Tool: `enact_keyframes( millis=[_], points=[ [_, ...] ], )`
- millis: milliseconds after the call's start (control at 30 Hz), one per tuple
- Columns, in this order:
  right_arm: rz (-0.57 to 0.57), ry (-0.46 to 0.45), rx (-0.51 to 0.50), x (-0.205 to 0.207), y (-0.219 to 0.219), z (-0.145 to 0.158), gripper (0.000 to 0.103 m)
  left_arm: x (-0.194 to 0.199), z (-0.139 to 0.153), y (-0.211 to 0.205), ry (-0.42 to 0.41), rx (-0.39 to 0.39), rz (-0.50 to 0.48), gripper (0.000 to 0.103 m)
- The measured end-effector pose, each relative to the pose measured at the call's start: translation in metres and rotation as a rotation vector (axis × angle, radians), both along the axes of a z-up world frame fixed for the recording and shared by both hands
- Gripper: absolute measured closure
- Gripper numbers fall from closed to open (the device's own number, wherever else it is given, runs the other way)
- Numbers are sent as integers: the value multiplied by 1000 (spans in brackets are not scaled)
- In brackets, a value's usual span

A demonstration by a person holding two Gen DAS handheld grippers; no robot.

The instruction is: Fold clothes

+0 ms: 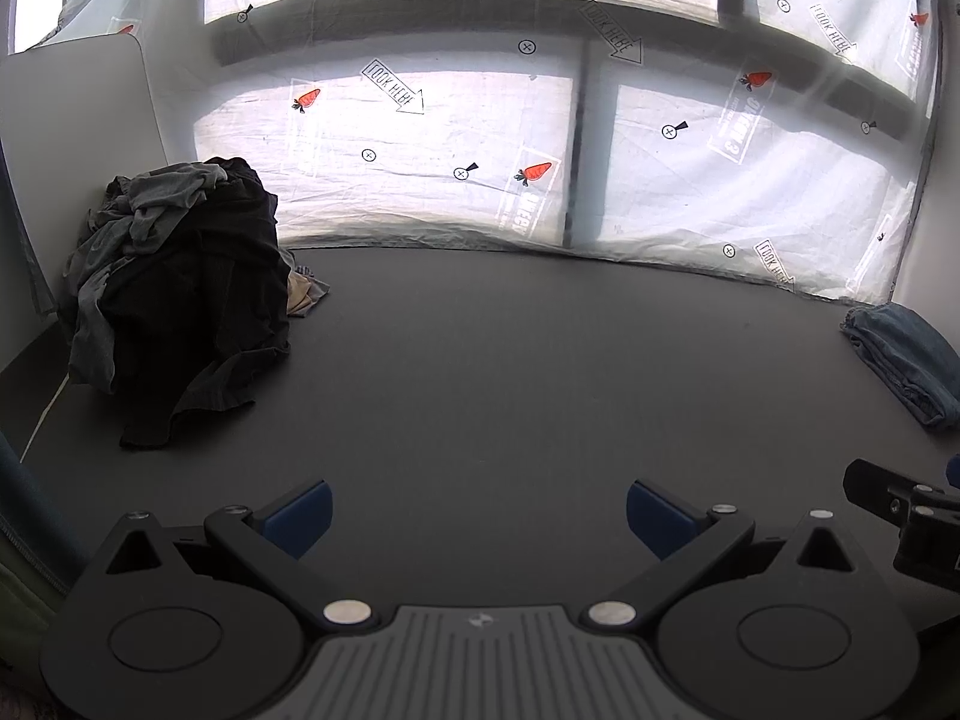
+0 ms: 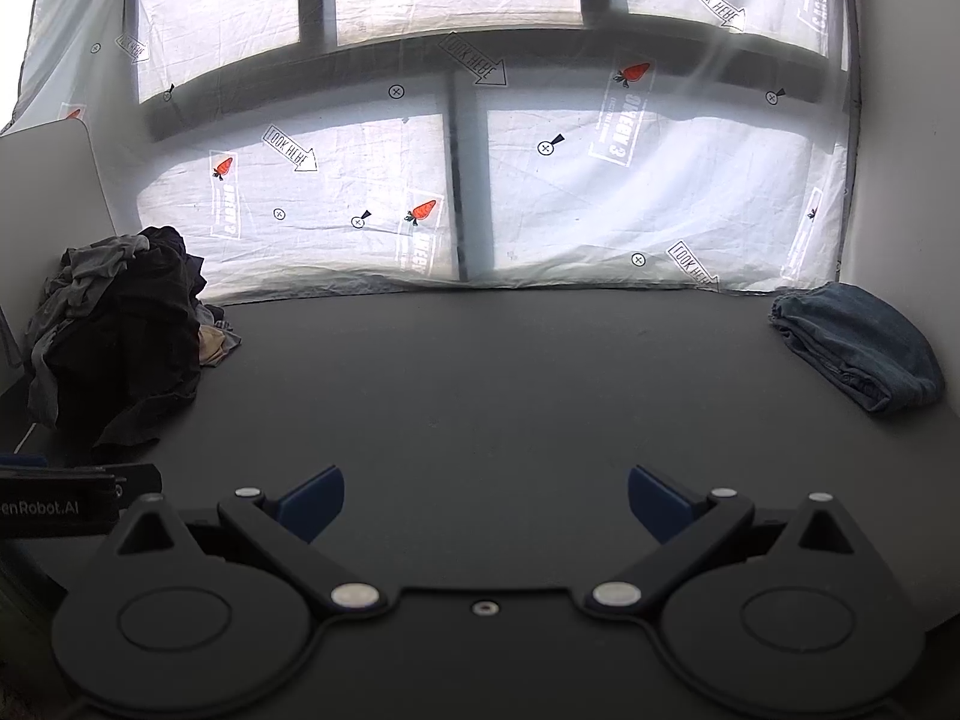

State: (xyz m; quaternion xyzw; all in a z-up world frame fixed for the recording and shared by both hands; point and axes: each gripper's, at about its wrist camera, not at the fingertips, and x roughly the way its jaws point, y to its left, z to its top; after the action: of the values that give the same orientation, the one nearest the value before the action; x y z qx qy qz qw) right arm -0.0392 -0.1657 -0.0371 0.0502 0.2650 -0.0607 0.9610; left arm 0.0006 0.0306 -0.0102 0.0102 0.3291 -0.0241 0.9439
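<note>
Left wrist view first: the left gripper [image 1: 477,513] hung low over the dark table [image 1: 510,360], its two blue fingertips [image 1: 300,516] spread wide with nothing between them. Far left, against the wall, one heap of unfolded clothes [image 1: 186,300] stood tall, black cloth below, grey on top, a tan piece [image 1: 303,297] poking out at its base on the right. The heap had no clear long axis; its black hem trailed toward the near edge. At the far right edge lay one folded blue denim piece [image 1: 906,360], its long axis running from the back wall toward the near right. Between the two, the tabletop was bare right up to the printed sheet [image 1: 450,168] hung along the back. Part of the right gripper [image 1: 912,516] poked in at the right.

Over to the right wrist view: the right gripper [image 2: 486,507] was likewise spread wide and held nothing. Same count: one heap [image 2: 126,336] at far left, one folded denim piece [image 2: 858,348] at far right near the back corner, slanting back-left to front-right. A wide bare stretch of table [image 2: 480,390] lay between them.
</note>
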Motion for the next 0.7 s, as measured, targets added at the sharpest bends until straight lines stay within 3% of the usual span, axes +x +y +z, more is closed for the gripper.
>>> enact_keyframes(
  millis=[700],
  points=[
    [-37,-14,2,10,-14,3,1,21,3,-7,14,-15,11,0]
  ],
)
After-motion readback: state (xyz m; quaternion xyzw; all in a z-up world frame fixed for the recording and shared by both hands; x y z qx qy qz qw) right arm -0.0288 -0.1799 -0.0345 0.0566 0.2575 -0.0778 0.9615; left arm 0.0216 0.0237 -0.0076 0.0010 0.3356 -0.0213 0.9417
